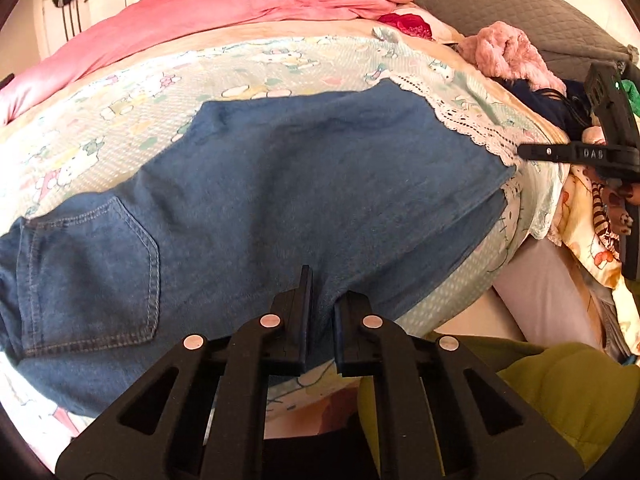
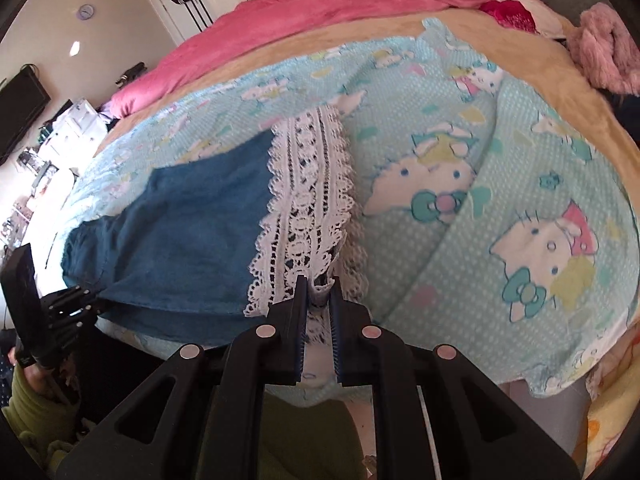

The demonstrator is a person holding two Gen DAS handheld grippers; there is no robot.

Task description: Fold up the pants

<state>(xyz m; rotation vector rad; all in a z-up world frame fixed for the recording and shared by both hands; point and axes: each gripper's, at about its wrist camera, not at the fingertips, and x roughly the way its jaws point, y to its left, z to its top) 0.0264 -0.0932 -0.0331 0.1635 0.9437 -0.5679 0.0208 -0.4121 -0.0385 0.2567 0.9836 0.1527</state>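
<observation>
Two tools (image 1: 318,312) (image 2: 319,300) — one pants (image 1: 280,184)

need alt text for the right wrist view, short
The right gripper is shut on the white lace hem of blue denim pants spread on a cartoon-cat bedspread. The left gripper meets the denim at far left; a pink blanket lies behind.

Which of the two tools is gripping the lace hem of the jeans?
The right tool, pinching the white lace hem at the leg end. The left tool is shut on plain denim mid-leg.
</observation>
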